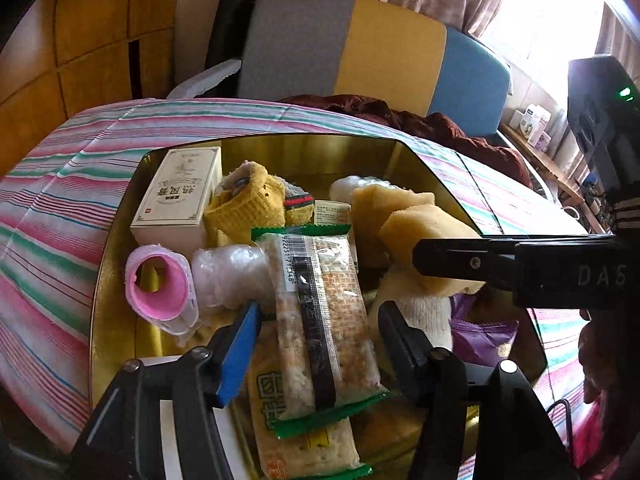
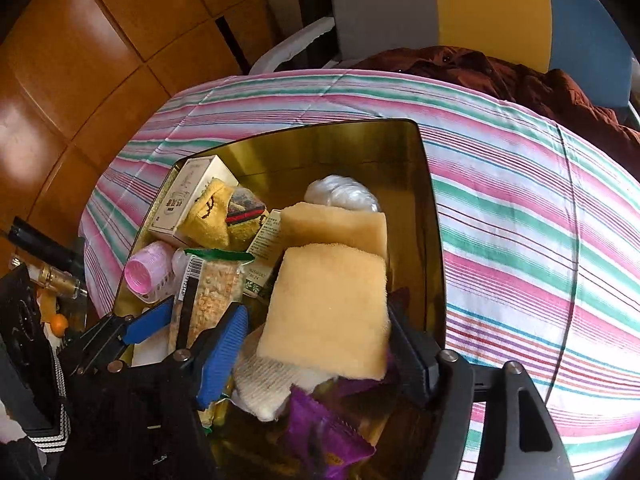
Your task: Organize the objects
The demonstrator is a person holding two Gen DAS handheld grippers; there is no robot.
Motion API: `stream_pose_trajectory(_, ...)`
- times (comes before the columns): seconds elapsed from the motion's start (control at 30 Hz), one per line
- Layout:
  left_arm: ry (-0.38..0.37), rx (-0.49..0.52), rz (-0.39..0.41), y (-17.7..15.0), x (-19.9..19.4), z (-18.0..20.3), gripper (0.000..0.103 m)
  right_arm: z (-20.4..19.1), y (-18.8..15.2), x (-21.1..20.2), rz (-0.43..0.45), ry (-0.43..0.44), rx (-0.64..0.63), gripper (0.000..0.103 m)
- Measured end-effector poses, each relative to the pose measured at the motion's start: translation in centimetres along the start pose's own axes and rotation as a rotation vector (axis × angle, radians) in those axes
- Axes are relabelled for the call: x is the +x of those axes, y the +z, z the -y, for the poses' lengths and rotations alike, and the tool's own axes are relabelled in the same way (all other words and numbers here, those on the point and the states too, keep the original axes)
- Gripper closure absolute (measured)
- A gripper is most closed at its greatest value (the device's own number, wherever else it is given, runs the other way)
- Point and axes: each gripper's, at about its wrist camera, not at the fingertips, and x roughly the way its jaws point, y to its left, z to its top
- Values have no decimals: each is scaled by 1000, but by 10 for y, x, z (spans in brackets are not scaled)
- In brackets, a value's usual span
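Note:
A gold tin box [image 1: 280,148] [image 2: 360,148] on a striped cloth holds many items: a cream carton [image 1: 176,196], yellow socks [image 1: 248,200], a pink roll [image 1: 160,284], and a purple packet [image 2: 320,432]. My left gripper [image 1: 320,320] is open, its jaws either side of a green-edged snack packet [image 1: 324,312] that lies on the pile. My right gripper [image 2: 320,332] is open around a folded yellow towel [image 2: 328,304]; whether the pads touch the towel I cannot tell. The right gripper shows in the left wrist view as a black bar [image 1: 500,264] over the towel.
The striped cloth [image 2: 520,220] covers the table around the box. A grey, yellow and blue chair [image 1: 360,44] with a dark red garment [image 1: 420,120] stands behind. A wooden floor [image 2: 80,60] lies to the left. A shelf with small items [image 1: 532,124] is at right.

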Motion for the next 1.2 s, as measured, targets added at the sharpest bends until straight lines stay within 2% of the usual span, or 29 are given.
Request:
stream_pose_trajectory(0.37, 53, -1, 75, -1, -36, 3, 26, -5, -11, -22, 68, -43, -4, 31)
stream_pose_trajectory(0.6, 116, -22, 128, -3, -61, -1, 14, -14, -27, -40, 159, -139, -21, 30)
stream_pose_trajectory(0.77, 155, -28, 166, -5, -75, 0, 1, -16, -45, -57, 247, -213, 3, 29)
stream_pose_trajectory(1.0, 196, -27, 197, -13, -88, 11, 0, -18, -77, -79, 347, -329, 20, 27)
stream_pose_trajectory(1.13, 204, -20, 234, -16, -97, 19, 0, -19, -85, -82, 366, -377, 0, 27)
stream_pose_trajectory(1.2, 232, -28, 240, -17, -99, 22, 0, -18, -83, -82, 370, -401, -3, 27)
